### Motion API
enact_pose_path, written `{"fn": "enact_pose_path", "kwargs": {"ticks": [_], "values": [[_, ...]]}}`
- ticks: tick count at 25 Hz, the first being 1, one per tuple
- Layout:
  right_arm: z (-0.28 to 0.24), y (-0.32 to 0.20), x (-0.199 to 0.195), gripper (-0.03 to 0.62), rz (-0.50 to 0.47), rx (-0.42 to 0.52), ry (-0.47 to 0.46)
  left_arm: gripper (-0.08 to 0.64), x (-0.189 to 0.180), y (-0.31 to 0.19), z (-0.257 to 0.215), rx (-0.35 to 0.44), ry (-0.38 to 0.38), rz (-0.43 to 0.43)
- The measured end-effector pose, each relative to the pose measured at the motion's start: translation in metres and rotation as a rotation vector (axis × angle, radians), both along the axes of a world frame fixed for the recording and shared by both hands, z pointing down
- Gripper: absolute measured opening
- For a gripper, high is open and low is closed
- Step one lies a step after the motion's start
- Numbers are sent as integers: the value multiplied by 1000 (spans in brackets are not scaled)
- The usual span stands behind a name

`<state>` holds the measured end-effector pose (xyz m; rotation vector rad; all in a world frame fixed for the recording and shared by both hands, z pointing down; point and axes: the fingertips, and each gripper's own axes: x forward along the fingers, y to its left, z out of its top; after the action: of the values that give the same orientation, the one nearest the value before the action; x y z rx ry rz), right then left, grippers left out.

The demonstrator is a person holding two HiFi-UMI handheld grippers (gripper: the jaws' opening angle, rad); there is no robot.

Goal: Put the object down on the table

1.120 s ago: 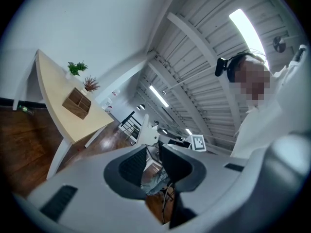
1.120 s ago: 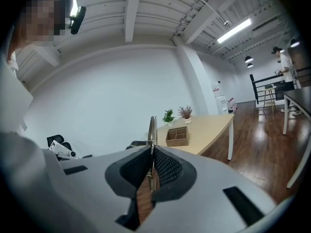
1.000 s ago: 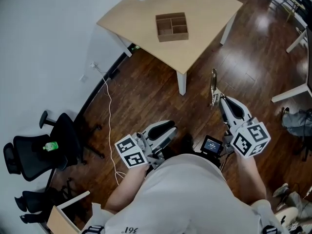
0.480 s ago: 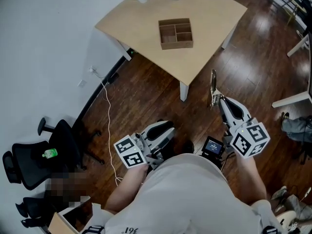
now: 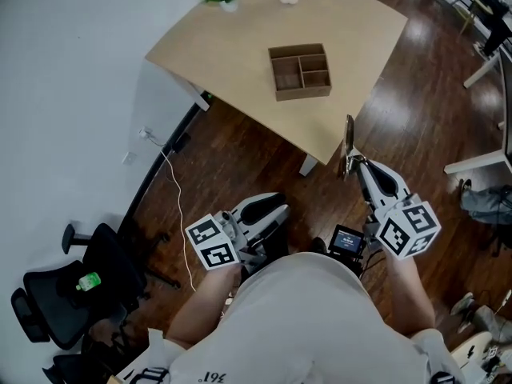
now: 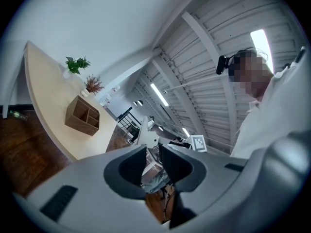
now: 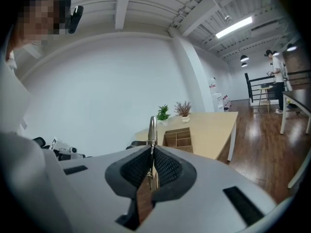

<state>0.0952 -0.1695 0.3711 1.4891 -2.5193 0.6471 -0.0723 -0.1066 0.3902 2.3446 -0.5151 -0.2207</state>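
Since a second ago the pale wooden worktop and its brown divided wooden tray sit lower and nearer in the head view, so you have stepped closer. Your right tool is clamped on a slim, silvery metal object, which stands up out of the pads over the dark wooden floor, short of the worktop's edge. Your left tool is slightly parted with nothing in it. Nothing is set down yet; the rest of the approach and the release remain. The object looks thin, rigid and shiny, seen edge-on; its exact kind is unclear.
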Motion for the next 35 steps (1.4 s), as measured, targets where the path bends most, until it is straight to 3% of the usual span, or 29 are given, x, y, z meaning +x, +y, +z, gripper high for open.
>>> {"fn": "enact_pose_path", "kwargs": {"ticks": [15,35], "values": [[13,-64,-57,20,76,-22,64,94,-68,-67,20,-42,-43,71],[49,-169,-54,21,-60,-72,66,94,-26,-145,41,-55,-59,10]]}}
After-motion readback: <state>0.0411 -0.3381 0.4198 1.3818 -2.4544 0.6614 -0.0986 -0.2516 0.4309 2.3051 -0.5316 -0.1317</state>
